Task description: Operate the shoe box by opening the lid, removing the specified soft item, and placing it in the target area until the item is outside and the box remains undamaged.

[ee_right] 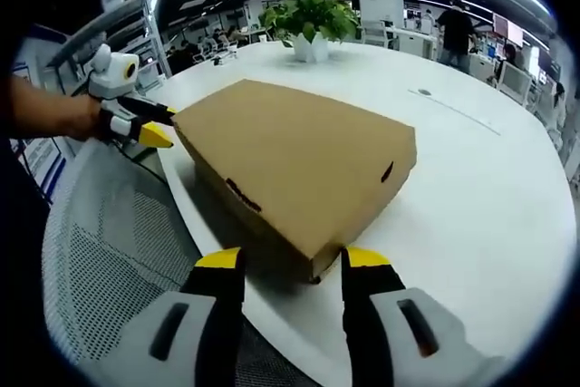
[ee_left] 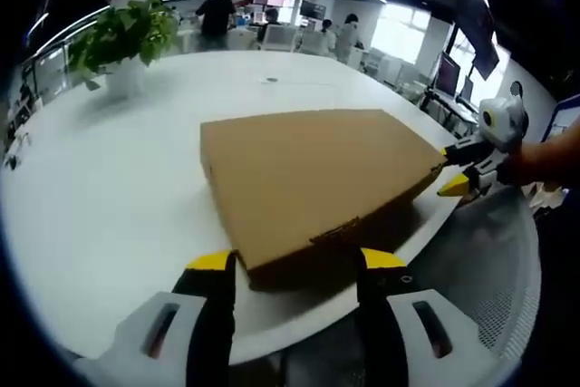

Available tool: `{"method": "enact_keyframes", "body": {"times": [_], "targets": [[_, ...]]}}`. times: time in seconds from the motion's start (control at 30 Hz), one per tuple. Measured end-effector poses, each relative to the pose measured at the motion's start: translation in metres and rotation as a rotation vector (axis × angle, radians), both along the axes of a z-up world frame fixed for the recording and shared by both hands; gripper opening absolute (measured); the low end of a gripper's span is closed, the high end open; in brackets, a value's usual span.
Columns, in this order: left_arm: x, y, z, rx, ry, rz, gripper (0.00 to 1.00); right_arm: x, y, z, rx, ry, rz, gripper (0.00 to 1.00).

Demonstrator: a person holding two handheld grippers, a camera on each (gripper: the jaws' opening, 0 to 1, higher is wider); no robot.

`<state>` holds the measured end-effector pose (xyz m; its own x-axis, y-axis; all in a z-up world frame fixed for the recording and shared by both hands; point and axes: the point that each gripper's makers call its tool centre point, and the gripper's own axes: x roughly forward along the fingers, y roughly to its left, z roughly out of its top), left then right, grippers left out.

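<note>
A closed brown cardboard shoe box [ee_left: 317, 174] lies flat on the white round table [ee_left: 118, 178], near its edge. In the left gripper view my left gripper [ee_left: 297, 265] is open, its yellow-tipped jaws standing on either side of the box's near corner. My right gripper [ee_left: 464, 169] reaches in from the right at the box's far right corner. In the right gripper view the same box [ee_right: 290, 156] has its lid down. My right gripper [ee_right: 292, 260] is open astride the near corner, while the left gripper [ee_right: 149, 129] sits at the box's left corner. The box's contents are hidden.
A potted green plant [ee_left: 127, 38] [ee_right: 310, 17] stands on the table beyond the box. A grey mesh chair [ee_right: 118, 251] [ee_left: 494, 260] sits just below the table edge by the grippers. Bare table [ee_right: 489, 188] spreads behind the box. People and desks fill the background.
</note>
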<state>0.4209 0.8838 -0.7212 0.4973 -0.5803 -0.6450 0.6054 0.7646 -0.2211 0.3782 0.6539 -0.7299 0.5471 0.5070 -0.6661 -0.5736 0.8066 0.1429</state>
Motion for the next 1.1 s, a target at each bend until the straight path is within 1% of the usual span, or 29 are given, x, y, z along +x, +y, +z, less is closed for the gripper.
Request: {"method": "enact_keyframes", "body": {"times": [0.2, 0.43, 0.63, 0.97, 1.1], "targets": [[0.000, 0.001, 0.006, 0.000, -0.018, 0.005, 0.51, -0.001, 0.000, 0.009, -0.004, -0.016, 0.007, 0.37], [0.003, 0.000, 0.022, -0.009, -0.053, 0.014, 0.51, -0.002, -0.001, 0.019, -0.002, -0.041, 0.001, 0.37], [0.004, 0.001, 0.023, -0.001, -0.057, 0.010, 0.51, 0.000, -0.002, 0.023, 0.001, -0.054, -0.006, 0.36], [0.012, 0.000, 0.036, -0.009, -0.079, 0.014, 0.51, 0.002, -0.003, 0.033, -0.011, -0.076, 0.003, 0.32], [0.014, 0.000, 0.038, -0.013, -0.083, 0.012, 0.51, 0.005, -0.006, 0.037, -0.012, -0.090, -0.003, 0.31]]}}
